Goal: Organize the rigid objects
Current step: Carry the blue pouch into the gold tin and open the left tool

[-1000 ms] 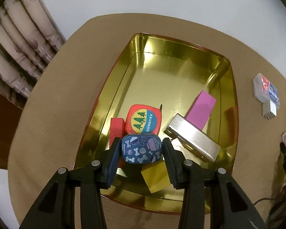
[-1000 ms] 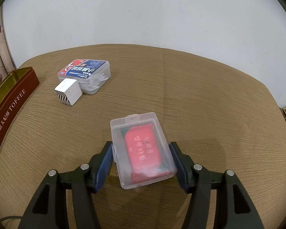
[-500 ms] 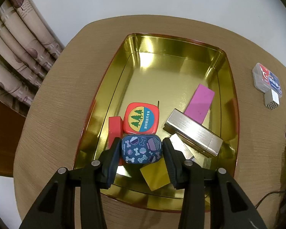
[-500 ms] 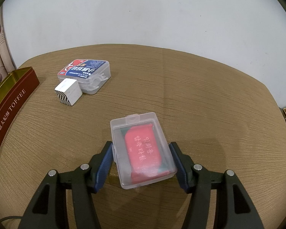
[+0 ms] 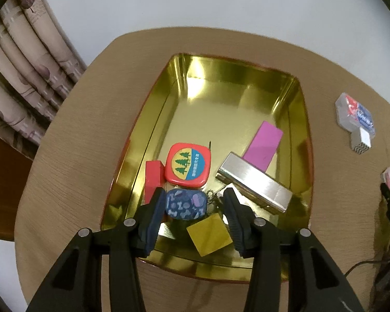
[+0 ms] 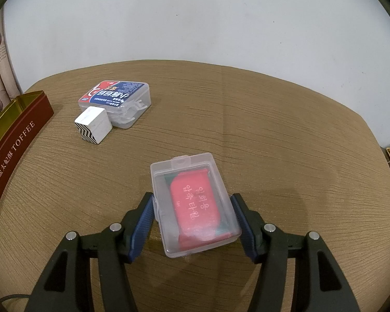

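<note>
Left wrist view, item by item. We log the left gripper [image 5: 195,205] over the near end of the gold tin tray [image 5: 297,96], pointing steeply down. Its jaws are opening: the small blue patterned tin [image 5: 186,204] sits between them, touching the left pad, with a clear gap to the right pad, so we count no grip. In the tray we list a red tin with a tree badge [image 5: 187,165] just beyond the blue one, a red block [image 5: 153,179] against that tin's left side, a silver bar [image 5: 254,185] lying slantwise on a pink block [image 5: 263,146], and a yellow block [image 5: 209,234] near the front wall. The tray's far half is bare gold. On the brown tablecloth [image 5: 78,156], well right of the tray, lie a clear floss-pick box [image 5: 356,113] and a white cube with a zigzag side [image 5: 361,143], touching it.

Right wrist view. We record the right gripper [image 6: 193,218] at medium width, both pads set against the long sides of a clear plastic box [image 6: 192,208] with a red packet inside (Korean lettering on it). Whether the box is lifted off the cloth, we cannot tell. Farther left lie the floss-pick box [image 6: 117,101] and the cube [image 6: 93,124] before it; the tray's dark red wall [image 6: 15,153], lettered TOFFEE, stands at the left edge.
</note>
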Demonstrator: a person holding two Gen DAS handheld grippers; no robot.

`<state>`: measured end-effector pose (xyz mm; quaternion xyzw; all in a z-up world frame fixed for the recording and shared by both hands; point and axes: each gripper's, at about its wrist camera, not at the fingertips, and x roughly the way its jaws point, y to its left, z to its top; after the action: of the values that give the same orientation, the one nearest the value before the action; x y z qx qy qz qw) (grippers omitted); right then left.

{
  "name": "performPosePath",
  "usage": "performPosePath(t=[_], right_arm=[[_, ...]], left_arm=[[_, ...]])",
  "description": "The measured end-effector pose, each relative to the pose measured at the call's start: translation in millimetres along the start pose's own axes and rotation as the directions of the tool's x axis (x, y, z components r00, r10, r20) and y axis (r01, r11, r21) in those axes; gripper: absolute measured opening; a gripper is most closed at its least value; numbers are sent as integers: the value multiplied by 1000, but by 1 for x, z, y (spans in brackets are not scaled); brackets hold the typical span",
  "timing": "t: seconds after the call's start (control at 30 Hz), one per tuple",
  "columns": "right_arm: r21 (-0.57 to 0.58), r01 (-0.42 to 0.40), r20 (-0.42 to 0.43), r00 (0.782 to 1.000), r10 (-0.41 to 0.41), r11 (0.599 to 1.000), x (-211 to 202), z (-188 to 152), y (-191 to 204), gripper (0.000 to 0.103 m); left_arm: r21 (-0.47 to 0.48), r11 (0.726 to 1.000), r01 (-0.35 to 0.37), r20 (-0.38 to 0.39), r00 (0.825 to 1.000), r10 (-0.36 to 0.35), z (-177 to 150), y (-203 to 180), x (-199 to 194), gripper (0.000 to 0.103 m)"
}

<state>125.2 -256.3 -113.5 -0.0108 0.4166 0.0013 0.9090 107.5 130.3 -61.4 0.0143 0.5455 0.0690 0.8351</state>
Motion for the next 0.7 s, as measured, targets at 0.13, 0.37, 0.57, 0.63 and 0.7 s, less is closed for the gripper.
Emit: performPosePath(t=[0.13, 0.37, 0.57, 0.63, 0.7], right_arm=[[0, -1, 0, 1000, 1, 1000, 0, 0, 0, 60], [1, 0, 0, 1000, 0, 1000, 0, 0, 0, 60], [4, 2, -1, 1000, -2, 1000, 0, 1, 1, 60], [1, 3, -1, 1000, -3, 1000, 0, 1, 1, 60], [5, 6, -4, 1000, -6, 1000, 1, 2, 1, 60]], left_arm=[[-8, 1000, -25, 56, 998, 25, 0, 0, -13, 48], [-10, 997, -72, 143, 987, 72, -20, -1, -31, 54], [-11, 995, -97, 190, 977, 97, -38, 4, -38, 60], [-13, 994, -109, 210, 972, 109, -43, 4, -40, 61], [-16, 993, -117, 218, 969, 118, -47, 6, -40, 63]])
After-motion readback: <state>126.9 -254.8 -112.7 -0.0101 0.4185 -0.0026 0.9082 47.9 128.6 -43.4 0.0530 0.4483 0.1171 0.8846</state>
